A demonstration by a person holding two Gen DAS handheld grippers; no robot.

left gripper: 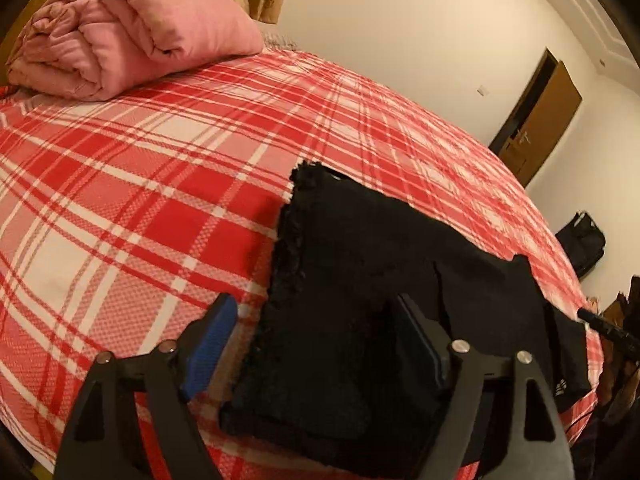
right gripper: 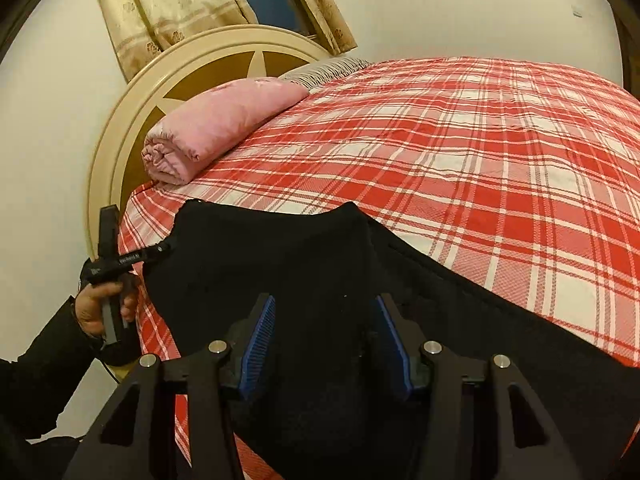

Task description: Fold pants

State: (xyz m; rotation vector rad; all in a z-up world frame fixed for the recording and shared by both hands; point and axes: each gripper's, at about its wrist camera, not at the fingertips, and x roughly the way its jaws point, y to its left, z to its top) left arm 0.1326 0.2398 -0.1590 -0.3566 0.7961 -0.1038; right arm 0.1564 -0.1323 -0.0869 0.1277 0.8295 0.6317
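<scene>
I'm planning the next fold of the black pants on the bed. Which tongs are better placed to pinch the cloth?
The left tongs, probably: open, they straddle the frayed edge of the pants, one pad over the bedspread. The right tongs hang open over mid-cloth, with no edge between them.

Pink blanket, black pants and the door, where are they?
pink blanket (left gripper: 132, 32), left wrist view, middle of the roll
black pants (right gripper: 280, 264), right wrist view, flat middle cloth
door (left gripper: 548, 120), left wrist view, brown panel

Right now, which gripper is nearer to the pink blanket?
Left, probably. The left gripper hovers open at the pants' frayed edge, on the side toward the pink blanket. The right gripper, open over the pants, sees the blanket farther off.
</scene>
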